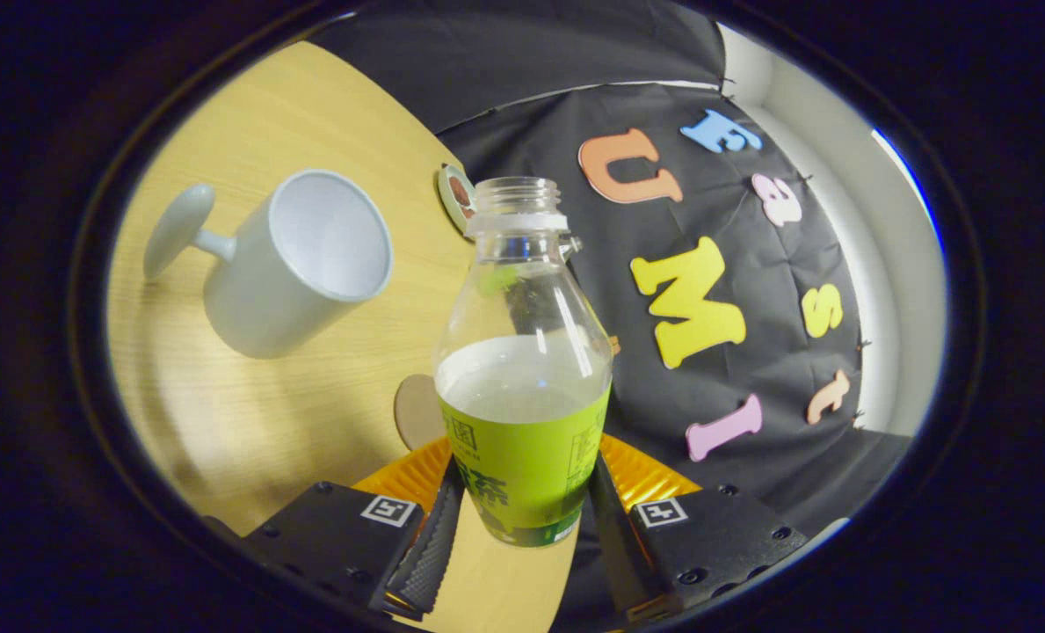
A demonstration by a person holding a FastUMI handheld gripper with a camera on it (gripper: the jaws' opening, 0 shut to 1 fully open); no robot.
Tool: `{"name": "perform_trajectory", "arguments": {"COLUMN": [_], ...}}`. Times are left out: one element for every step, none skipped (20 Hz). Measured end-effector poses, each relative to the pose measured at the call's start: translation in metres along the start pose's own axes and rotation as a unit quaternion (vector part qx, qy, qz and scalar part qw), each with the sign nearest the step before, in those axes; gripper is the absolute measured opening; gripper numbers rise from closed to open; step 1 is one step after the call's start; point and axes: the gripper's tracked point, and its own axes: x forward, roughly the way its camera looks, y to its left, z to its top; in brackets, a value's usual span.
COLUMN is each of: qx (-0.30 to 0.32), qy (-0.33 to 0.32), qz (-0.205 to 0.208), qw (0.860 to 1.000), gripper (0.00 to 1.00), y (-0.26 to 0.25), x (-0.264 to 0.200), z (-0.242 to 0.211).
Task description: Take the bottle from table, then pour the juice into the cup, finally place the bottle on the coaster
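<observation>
My gripper is shut on a clear bottle with a green label, both fingers pressing its lower body. The bottle has no cap, holds pale juice up to the label's top edge, and is lifted off the wooden table. The view is tilted. A white cup with a handle stands on the table, beyond the fingers and to the left of the bottle, its opening showing an inside that looks empty. A round brown coaster lies on the table just behind the bottle's left side, partly hidden by it.
A small round object lies near the table's far edge, just left of the bottle's neck. The black cloth wall rises behind the table, with a white wall beyond it to the right.
</observation>
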Motion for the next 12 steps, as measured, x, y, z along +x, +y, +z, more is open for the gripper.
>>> {"name": "perform_trajectory", "arguments": {"qx": [-0.012, -0.021, -0.032, -0.045, -0.06, -0.072, -0.084, -0.095, -0.101, -0.108, -0.114, -0.12], "qy": [-0.001, 0.0, 0.001, 0.001, 0.001, -0.001, -0.004, -0.005, -0.005, -0.004, -0.003, -0.004], "qz": [-0.008, -0.013, -0.018, -0.025, -0.034, -0.043, -0.048, -0.053, -0.056, -0.06, -0.063, -0.066], "qw": [1.0, 1.0, 0.999, 0.999, 0.998, 0.996, 0.995, 0.994, 0.993, 0.992, 0.991, 0.991], "gripper": [0.76, 0.76, 0.76, 0.76, 0.76, 0.76, 0.76, 0.76, 0.76, 0.76, 0.76, 0.76], "y": [-0.0012, -0.0011, -0.0016, -0.0017, -0.0038, -0.0052, -0.0042, -0.0038, -0.0043, -0.0055, -0.0057, -0.0055], "x": [0.0016, 0.0025, 0.004, 0.0045, 0.0037, 0.0033, 0.0027, 0.0034, 0.004, 0.0073, 0.0081, 0.0086], "z": [-0.0002, -0.0001, 0.0012, 0.0024, 0.0035, 0.0048, 0.0065, 0.0073, 0.0084, 0.0083, 0.0084, 0.0096]}}
